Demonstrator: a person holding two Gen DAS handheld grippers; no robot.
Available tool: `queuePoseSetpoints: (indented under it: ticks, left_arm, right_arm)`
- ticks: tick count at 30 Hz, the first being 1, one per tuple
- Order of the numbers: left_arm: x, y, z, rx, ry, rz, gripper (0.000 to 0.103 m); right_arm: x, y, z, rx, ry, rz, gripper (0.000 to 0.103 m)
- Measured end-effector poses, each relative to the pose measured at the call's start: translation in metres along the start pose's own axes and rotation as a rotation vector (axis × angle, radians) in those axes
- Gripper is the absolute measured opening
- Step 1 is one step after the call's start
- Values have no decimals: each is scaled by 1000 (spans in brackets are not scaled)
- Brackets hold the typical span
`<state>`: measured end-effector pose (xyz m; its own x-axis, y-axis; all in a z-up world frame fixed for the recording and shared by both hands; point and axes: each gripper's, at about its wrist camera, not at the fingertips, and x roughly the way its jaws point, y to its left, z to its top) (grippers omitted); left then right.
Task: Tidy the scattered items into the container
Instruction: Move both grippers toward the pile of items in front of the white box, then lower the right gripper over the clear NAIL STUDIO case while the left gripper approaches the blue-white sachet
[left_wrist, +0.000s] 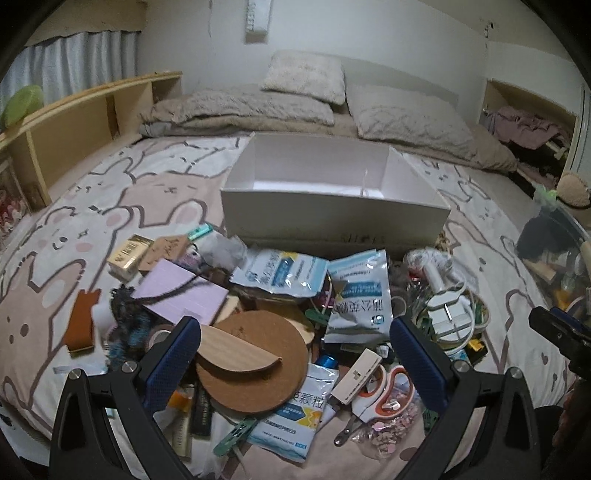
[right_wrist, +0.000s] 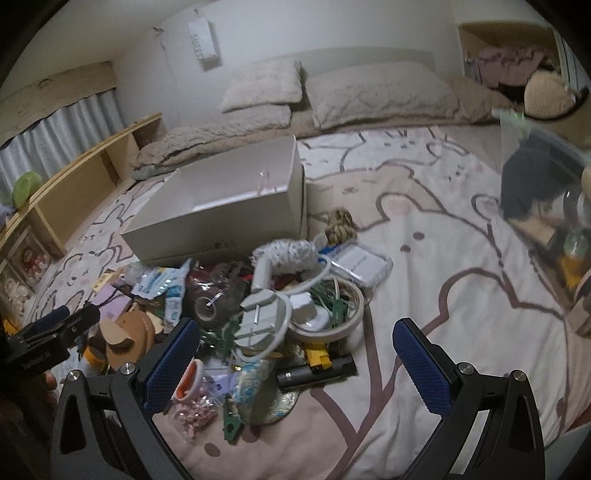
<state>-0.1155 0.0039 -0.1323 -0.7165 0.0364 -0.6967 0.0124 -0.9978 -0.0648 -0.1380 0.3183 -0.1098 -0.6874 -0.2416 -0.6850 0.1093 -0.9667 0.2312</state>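
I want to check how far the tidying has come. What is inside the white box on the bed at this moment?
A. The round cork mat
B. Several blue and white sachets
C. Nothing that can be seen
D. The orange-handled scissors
C: the white box shows only its bare inner walls and floor, while the sachets, scissors and cork mat lie in the pile before it.

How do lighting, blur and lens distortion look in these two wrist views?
Left wrist view: dim, flat indoor light, strong fisheye bending of the wooden shelf, black vignette at the corners; the white box and clutter read fairly sharp. Right wrist view: same dim light and curvature, but a clear plastic bin at the right edge is smeared and soft.
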Motion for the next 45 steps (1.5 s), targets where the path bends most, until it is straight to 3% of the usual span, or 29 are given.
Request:
queuePoseSetpoints:
  ticks: [15,23,29,32,36,45]
  left_arm:
    - [53,-27,11,9,97,-80,103]
    - [68,-41,25,27,96,-92,103]
    - [88,-45,29,27,129,-133,103]
    - [98,-43,27,11,144,-169,101]
    - [108,-36,22,-36,160,-227,101]
    - [112,-24,16,-97,139,-293,101]
  right_arm:
    - [43,-36,-1,103,99,18,103]
    - [69,-48,22,46,120,-14,103]
    - [93,-77,38,146,139,46,103]
    - [101,-95,43,213,101,33,103]
    - [103,-105,47,200,10,-43,103]
    - [128,-110,43,121,69,-45,103]
